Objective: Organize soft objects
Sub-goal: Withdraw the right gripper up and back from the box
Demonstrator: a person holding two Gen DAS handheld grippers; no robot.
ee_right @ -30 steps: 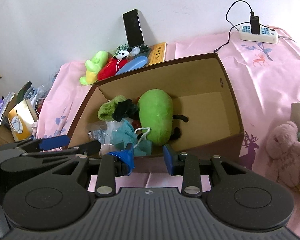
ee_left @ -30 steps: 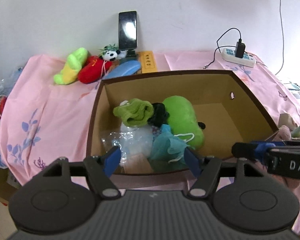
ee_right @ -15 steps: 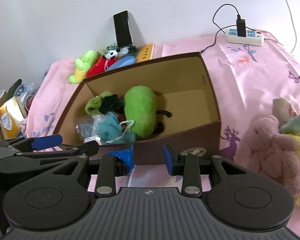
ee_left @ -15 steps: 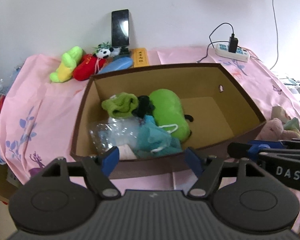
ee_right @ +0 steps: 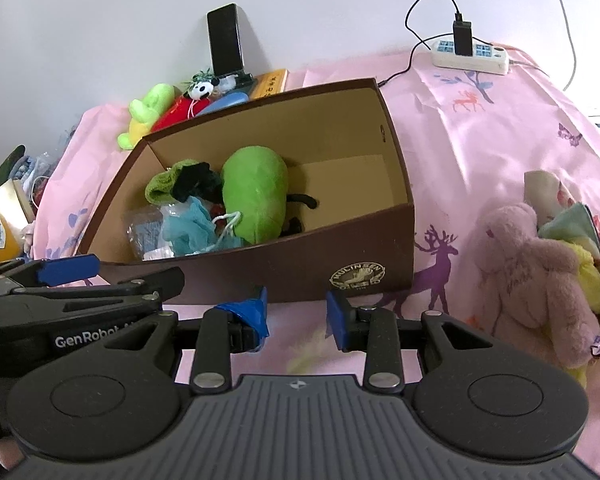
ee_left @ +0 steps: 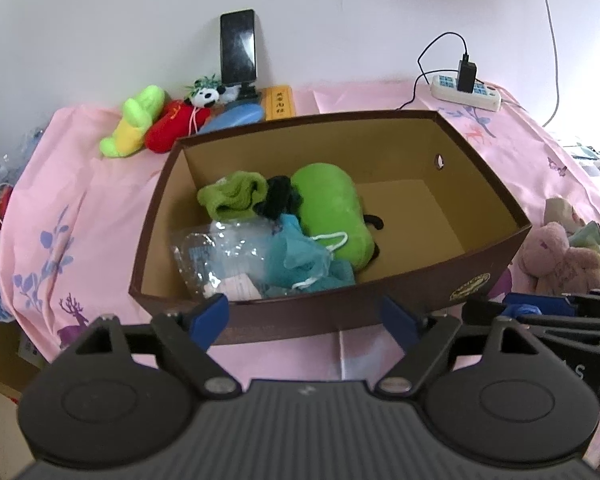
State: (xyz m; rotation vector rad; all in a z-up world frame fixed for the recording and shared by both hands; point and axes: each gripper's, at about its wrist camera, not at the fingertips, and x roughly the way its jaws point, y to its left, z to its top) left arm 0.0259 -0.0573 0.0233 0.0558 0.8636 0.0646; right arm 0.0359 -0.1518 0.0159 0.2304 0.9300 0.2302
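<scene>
Pink-clothed table w/ brown box (ee_left: 400,308) already part-filled; you're between picks; left gripper (ee_left: 304,316) jaws opening, nothing btwn; right gripper (ee_right: 296,312) apart, empty — next: reach right for pink plush (ee_right: 540,276) beside box.

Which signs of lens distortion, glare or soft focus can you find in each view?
Left wrist view: the cardboard box rim bows outward and dark vignette fills the corners; the phone screen carries a faint sheen. Right wrist view: the box's straight edges curve, and the pink plush rabbit near the frame edge looks stretched and slightly soft.
</scene>
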